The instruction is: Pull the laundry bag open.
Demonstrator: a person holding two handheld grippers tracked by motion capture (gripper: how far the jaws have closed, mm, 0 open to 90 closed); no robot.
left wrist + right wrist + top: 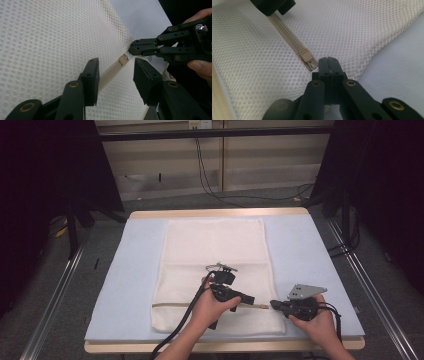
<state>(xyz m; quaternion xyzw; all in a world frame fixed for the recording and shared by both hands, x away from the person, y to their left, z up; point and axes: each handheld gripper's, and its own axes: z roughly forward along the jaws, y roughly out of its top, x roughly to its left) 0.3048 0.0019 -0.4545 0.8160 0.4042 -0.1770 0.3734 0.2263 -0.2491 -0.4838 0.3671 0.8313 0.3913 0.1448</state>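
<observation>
Two tongs work a white mesh bag [215, 265] lying flat on the bench [310, 250]. Right tongs [328, 60] are clenched on the fabric at the zipper's [110, 72] end. Left tongs [116, 75] stand half open, straddling the zipper without pressing it. Judged step: gripping the slider [305, 55]; next, clamp it squarely.

A recording lab: black curtains [45, 170], floor cables [210, 185], padded table [125, 270].

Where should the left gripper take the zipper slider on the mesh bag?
Grip the slider across its narrow sides, the left gripper coming along the zipper track with a jaw on each side. It lies flat at the track's end, beside the shut right gripper.
</observation>
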